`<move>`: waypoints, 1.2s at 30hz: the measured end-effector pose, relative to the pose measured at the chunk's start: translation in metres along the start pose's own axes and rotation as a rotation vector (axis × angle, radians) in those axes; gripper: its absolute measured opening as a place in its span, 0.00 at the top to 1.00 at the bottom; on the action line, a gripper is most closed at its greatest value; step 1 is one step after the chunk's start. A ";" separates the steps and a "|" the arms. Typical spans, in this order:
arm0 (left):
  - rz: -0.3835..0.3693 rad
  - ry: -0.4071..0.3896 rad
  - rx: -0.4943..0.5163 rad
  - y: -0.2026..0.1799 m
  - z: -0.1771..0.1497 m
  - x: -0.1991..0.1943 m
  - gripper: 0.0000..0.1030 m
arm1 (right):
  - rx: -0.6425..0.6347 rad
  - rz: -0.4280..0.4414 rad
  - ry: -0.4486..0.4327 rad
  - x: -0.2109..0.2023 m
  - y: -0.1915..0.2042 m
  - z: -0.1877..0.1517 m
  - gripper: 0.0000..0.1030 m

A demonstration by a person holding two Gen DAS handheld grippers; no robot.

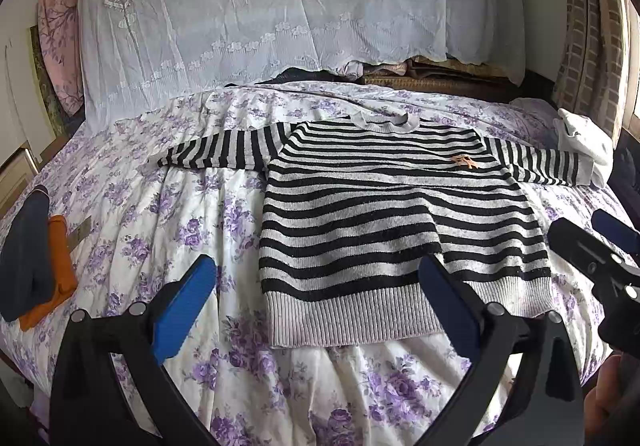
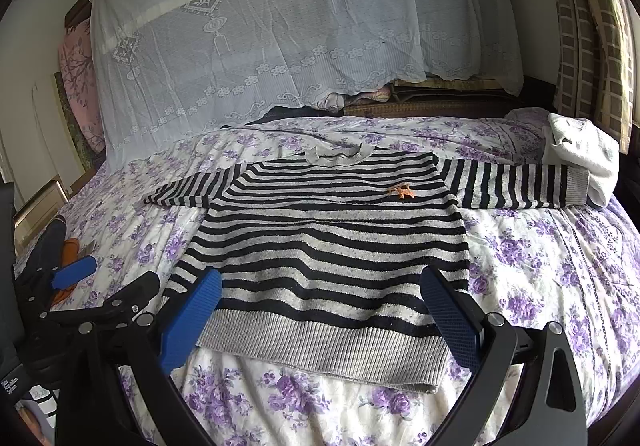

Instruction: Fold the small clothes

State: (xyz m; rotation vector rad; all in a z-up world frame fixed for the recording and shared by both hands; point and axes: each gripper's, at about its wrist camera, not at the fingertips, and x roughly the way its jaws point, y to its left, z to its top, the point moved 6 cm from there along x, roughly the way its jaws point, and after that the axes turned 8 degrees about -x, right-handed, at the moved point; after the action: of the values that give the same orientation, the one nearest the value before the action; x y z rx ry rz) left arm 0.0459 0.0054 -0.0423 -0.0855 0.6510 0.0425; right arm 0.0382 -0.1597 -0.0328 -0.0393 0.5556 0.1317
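your left hand-held gripper (image 1: pixel 316 302) and right hand-held gripper (image 2: pixel 320 310) both hang spread wide, pinching nothing, over the flat ribbed-hem striped knit sweater (image 1: pixel 384 214) on the floral quilted bed (image 1: pixel 192 206).

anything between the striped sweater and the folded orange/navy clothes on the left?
Nothing but bare floral bedspread between the striped sweater and the folded clothes. The left wrist view shows it best.

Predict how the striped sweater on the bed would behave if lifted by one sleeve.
The striped sweater is soft knit lying flat, so it would probably droop and stretch. Spread on a floral quilt, it would likely drag rather than slide.
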 end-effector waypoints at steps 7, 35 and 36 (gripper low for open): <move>0.002 0.001 0.000 -0.001 -0.002 0.000 0.04 | 0.000 0.000 0.001 0.000 0.000 0.000 0.03; 0.004 0.011 0.000 -0.001 -0.005 0.001 0.04 | 0.000 0.002 0.004 0.000 0.002 -0.001 0.03; 0.004 0.011 0.000 -0.001 -0.004 0.002 0.04 | 0.000 0.003 0.004 0.000 0.002 -0.001 0.03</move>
State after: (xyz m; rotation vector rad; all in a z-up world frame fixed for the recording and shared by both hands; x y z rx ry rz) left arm 0.0445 0.0039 -0.0467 -0.0840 0.6621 0.0462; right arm 0.0373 -0.1578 -0.0338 -0.0388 0.5593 0.1343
